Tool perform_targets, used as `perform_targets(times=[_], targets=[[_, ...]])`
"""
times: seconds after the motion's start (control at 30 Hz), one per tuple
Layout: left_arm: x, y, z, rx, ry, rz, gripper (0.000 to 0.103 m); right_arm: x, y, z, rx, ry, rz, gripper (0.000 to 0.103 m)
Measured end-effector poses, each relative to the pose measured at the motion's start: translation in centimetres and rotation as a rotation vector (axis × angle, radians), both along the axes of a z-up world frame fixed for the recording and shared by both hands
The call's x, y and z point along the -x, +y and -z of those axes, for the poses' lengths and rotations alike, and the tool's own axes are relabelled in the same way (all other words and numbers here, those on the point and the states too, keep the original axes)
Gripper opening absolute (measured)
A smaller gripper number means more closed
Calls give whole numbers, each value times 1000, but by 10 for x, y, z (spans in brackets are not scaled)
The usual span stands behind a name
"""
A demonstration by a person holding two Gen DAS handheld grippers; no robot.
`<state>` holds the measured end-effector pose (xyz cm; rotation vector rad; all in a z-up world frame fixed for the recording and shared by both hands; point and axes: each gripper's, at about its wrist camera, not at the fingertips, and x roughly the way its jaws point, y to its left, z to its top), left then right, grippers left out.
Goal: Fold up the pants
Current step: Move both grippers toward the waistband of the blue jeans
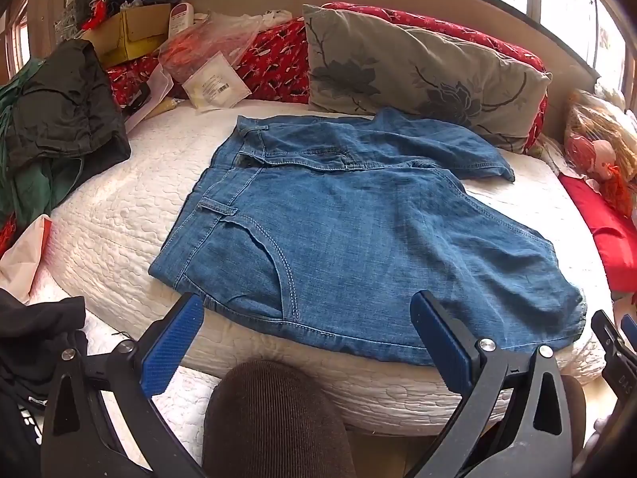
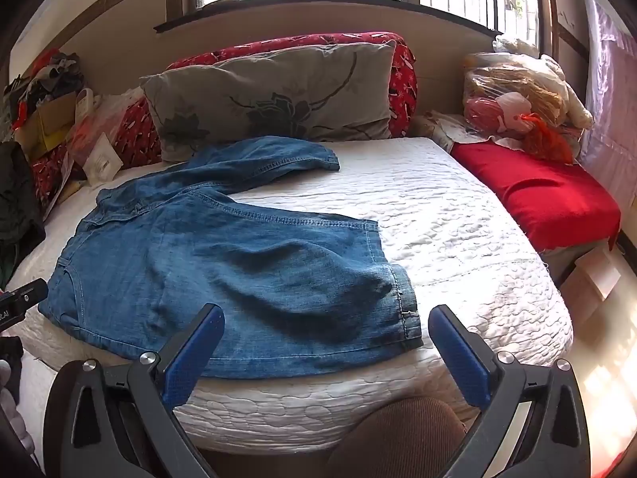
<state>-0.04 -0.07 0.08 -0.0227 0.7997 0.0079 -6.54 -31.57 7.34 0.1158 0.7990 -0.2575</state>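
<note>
Blue denim pants (image 1: 358, 235) lie flat on the white quilted mattress (image 1: 119, 207), waistband to the left, one leg angled back toward the pillow, the other running right along the front edge. They also show in the right wrist view (image 2: 223, 271). My left gripper (image 1: 306, 306) is open and empty, just in front of the pants' near edge by the hip pocket. My right gripper (image 2: 324, 318) is open and empty, in front of the near leg's hem. The right gripper's edge shows in the left wrist view (image 1: 615, 342).
A grey floral pillow (image 2: 274, 91) and red patterned cushion (image 1: 274, 59) lie at the back. Dark and green clothes (image 1: 55, 127), a box and bags pile up left. A red cloth (image 2: 533, 195) and bagged toys (image 2: 517, 99) sit right. A brown-clad knee (image 1: 274, 418) is below.
</note>
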Motion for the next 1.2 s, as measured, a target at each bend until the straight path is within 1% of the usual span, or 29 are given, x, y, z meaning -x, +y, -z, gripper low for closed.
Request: perform_targets(times=[0.27, 0.63, 0.77, 0.87, 0.97, 1.03, 1.2], targets=[[0, -3, -3, -5, -7, 12, 103, 0, 1, 1, 1, 5, -4, 103], [-10, -8, 4, -12, 27, 13, 103, -8, 0, 6, -3, 27, -5, 103], [-21, -7, 7, -23, 57, 6, 103, -14, -2, 6, -10, 34, -13, 103], [-36, 1, 13, -23, 107, -7, 103, -19, -13, 5, -40, 38, 11, 103], [-45, 15, 14, 1, 116, -44, 103, -22, -23, 3, -49, 34, 45, 103], [-48, 20, 11, 17, 105, -64, 103, -25, -26, 3, -48, 37, 55, 103], [-53, 23, 9, 89, 111, -69, 103, -32, -22, 5, -47, 45, 43, 103]])
